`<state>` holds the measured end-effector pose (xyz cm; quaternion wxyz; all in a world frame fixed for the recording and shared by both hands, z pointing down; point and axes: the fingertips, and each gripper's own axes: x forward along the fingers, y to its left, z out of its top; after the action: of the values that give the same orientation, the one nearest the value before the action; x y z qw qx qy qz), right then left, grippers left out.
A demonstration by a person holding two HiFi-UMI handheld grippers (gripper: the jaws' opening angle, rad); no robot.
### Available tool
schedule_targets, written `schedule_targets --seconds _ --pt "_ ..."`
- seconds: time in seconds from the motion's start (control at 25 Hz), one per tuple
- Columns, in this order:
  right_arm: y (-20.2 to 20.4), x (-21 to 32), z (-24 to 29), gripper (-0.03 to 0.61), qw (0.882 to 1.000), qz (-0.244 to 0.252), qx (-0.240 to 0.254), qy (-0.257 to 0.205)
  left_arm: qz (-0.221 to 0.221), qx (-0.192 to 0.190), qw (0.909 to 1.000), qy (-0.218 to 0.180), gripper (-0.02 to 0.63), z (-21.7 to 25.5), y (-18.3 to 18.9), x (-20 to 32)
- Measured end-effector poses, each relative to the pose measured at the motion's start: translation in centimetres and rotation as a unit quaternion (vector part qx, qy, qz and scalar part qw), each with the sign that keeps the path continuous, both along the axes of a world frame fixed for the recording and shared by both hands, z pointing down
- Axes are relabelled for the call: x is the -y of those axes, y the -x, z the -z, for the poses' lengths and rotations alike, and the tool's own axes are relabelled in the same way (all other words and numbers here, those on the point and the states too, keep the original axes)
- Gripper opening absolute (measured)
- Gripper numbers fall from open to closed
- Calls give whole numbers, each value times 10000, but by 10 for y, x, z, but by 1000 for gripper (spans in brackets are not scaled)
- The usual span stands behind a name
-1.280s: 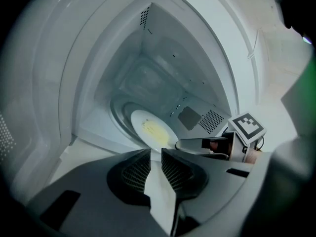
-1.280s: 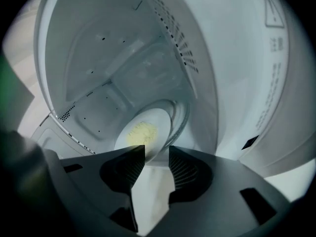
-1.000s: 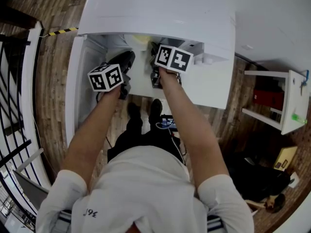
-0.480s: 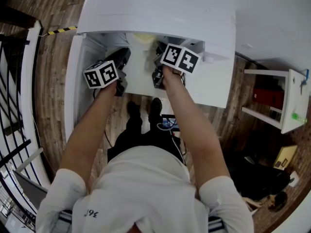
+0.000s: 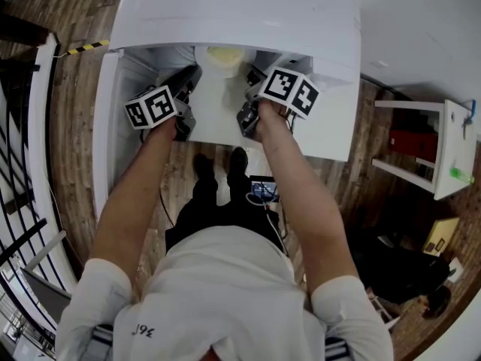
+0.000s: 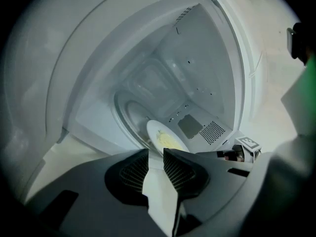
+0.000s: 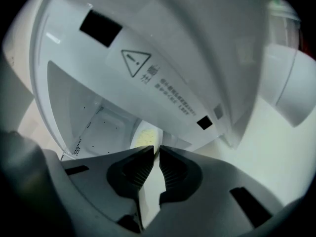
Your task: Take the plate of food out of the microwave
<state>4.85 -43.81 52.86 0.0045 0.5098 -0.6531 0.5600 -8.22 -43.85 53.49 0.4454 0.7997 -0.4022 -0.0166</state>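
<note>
Wooden plank floor (image 5: 79, 126), white shelf (image 5: 451, 149) at right

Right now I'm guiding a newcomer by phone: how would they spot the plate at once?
Find the big white microwave, standing open. Just inside its mouth sits a round plate. Its pale yellow food sets it apart from the bare white walls around.

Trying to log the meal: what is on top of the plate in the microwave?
A pale yellow patch of food lies on the white plate. What food it is cannot be told. The jaws of the left gripper cover its near edge.
</note>
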Motion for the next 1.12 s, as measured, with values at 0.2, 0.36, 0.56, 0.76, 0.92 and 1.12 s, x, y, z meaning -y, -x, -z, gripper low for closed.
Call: schedule_targets --seconds 0.2,0.36,0.56,0.76,0.92,1.12 --pt "-15 -8 -2 37 9994 -209 258 131 -145 -451 9989 3 78 3 -12 -1" --pt "-28 -12 -7 32 9984 -372 365 209 -142 -825 9965 3 78 4 -19 -4" --pt "-27 -12 -6 29 9980 -346 480 206 -148 -872 9961 -10 78 3 -19 -1" --pt "-29 -14 -2 25 9977 -299 585 181 -244 -850 9961 24 78 1 -21 -7" --pt "-29 -16 -3 23 9978 -279 574 195 -197 -968 9951 100 87 -2 -21 -10" --pt "-29 -16 -4 23 9971 -349 622 251 -217 -1000 9947 84 91 0 -21 -11"
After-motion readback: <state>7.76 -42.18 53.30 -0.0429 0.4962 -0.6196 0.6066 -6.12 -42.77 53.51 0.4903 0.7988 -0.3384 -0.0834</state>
